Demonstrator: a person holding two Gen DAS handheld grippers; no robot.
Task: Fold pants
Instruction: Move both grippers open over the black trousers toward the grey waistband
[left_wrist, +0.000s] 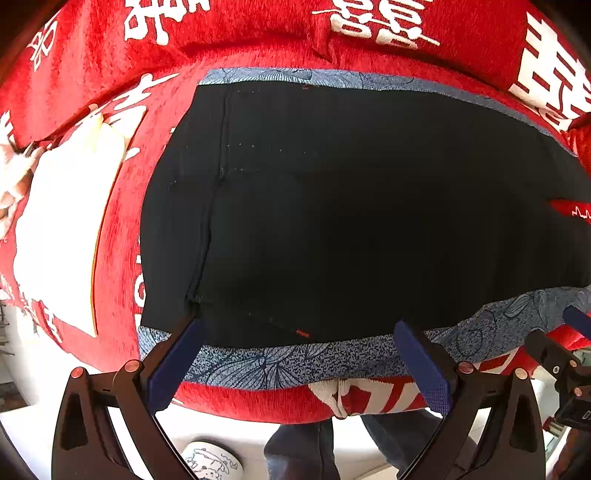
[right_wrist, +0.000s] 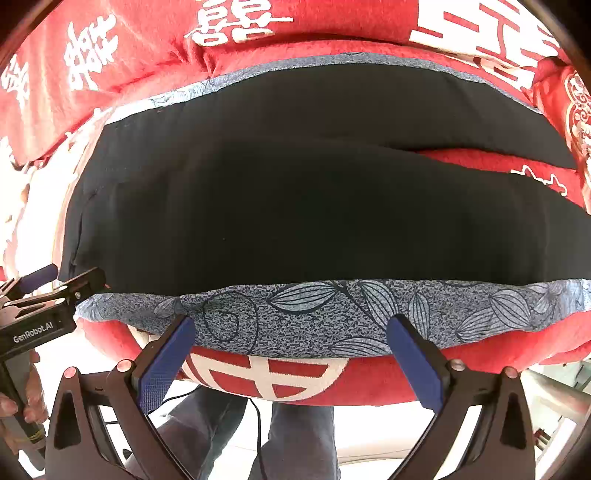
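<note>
The black pants (left_wrist: 351, 206) lie flat on a red blanket (left_wrist: 122, 206). The left gripper (left_wrist: 299, 328) and right gripper (right_wrist: 291, 325) both have fingers wide apart, holding nothing.

Black pants (left_wrist: 351, 206) trimmed in blue-grey leaf print lie on a red cover (left_wrist: 122, 48) — white characters woven across it. Hand-held gripper pads (right_wrist: 162, 365) — navy blue.

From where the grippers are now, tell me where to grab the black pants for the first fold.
Take the black pants by their near edge, coming in low from the front. They lie flat on the blue patterned cloth, and both the left gripper and right gripper are open there.
</note>
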